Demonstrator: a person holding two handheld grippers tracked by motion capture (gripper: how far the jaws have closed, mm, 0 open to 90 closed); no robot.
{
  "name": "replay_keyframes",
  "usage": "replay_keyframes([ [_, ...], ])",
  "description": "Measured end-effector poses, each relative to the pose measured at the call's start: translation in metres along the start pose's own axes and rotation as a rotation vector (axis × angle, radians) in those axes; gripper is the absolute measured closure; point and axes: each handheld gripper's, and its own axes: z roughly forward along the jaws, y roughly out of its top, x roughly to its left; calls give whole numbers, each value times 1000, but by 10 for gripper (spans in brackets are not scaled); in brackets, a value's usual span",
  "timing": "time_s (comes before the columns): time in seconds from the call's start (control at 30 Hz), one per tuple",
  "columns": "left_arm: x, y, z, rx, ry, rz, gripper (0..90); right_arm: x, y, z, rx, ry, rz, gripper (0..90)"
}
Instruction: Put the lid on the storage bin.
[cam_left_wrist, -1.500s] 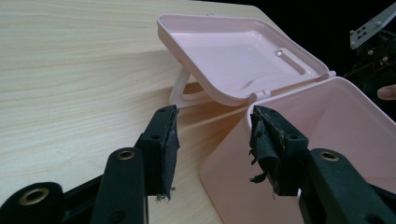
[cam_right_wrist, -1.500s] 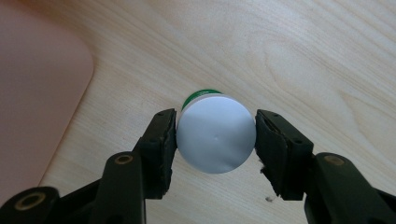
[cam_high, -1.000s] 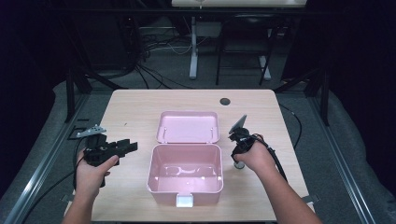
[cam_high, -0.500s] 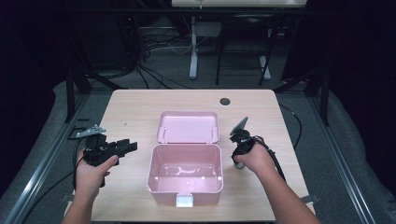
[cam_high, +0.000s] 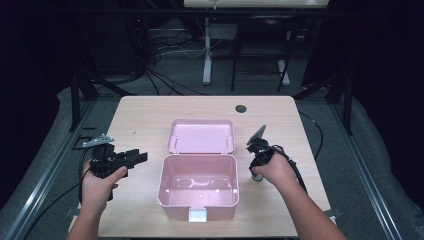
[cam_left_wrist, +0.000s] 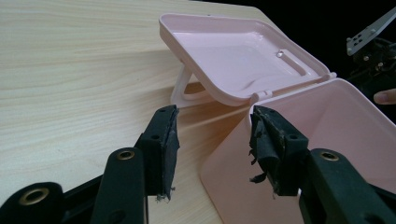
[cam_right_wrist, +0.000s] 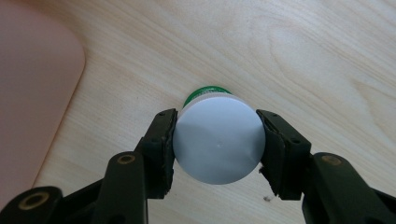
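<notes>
One light wood table (cam_high: 145, 115), dark room, cables on floor (cam_high: 160, 75).

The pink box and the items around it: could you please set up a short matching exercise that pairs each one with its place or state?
Things:
1. pink box
2. white-capped bottle
3. left claw
4. dark round spot

Places or states:
A. between the pads of the right claw, standing on the table
B. near the table's far edge
C. lid swung back, nothing inside
D. jaws apart with nothing between them, beside the box's left wall

Pairs: 1-C, 2-A, 3-D, 4-B
</notes>
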Motion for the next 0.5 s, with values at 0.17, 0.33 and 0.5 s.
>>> replay_keyframes([
  [0.17, 0, 0, 1, 4, -2, -1, 516, 0, 2, -16, 10, -3, -11, 500],
  [0.33, 0, -1, 0, 3, 0, -1, 516, 1, 3, -34, -8, -14, -20, 500],
  [0.5, 1, -1, -1, 2, -3, -3, 516, 5, 3, -51, -26, -24, -45, 500],
])
